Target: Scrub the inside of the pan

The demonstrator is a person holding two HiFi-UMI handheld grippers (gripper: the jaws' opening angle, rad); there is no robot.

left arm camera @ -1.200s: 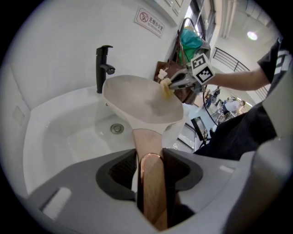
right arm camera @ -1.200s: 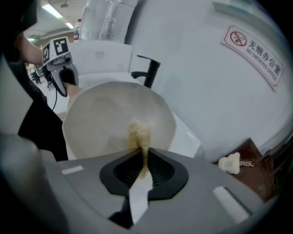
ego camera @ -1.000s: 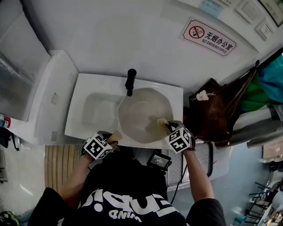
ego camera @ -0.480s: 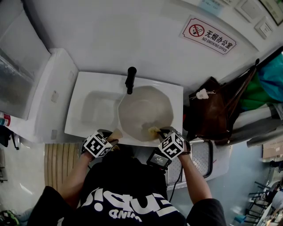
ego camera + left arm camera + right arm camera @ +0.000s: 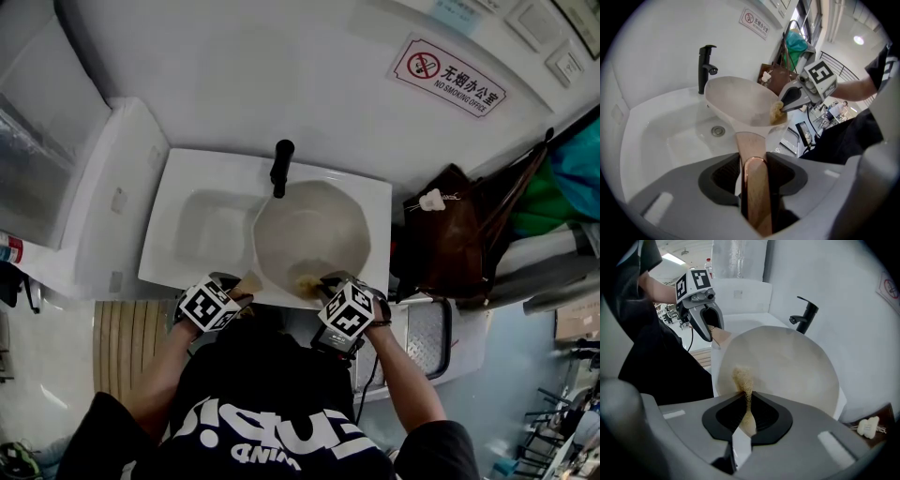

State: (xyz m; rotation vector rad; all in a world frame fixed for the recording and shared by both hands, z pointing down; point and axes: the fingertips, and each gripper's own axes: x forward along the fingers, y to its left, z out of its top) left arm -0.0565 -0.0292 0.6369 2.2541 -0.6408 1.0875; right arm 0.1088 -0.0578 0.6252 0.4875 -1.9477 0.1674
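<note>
The pan [image 5: 314, 234] is held tilted above the right part of the white sink [image 5: 202, 234], just in front of the black faucet [image 5: 279, 167]. Its wooden handle [image 5: 754, 187] is clamped between the jaws of the left gripper [image 5: 242, 292], which are closed to a middling width on it. A pale fibrous scrubber [image 5: 743, 380] is pinched in the narrow jaws of the right gripper [image 5: 322, 281], with the tuft projecting beyond the tips.

The scrubber is pressed against the inner wall of the pan on the side nearest the person, close to the rim. The task is therefore judged to be under way, not complete. The pale interior shows no obvious dirt, foam or water, so the share already cleaned cannot be told. The base and the far wall by the faucet are judged to need coverage before the scrubbing can be considered finished.
</note>
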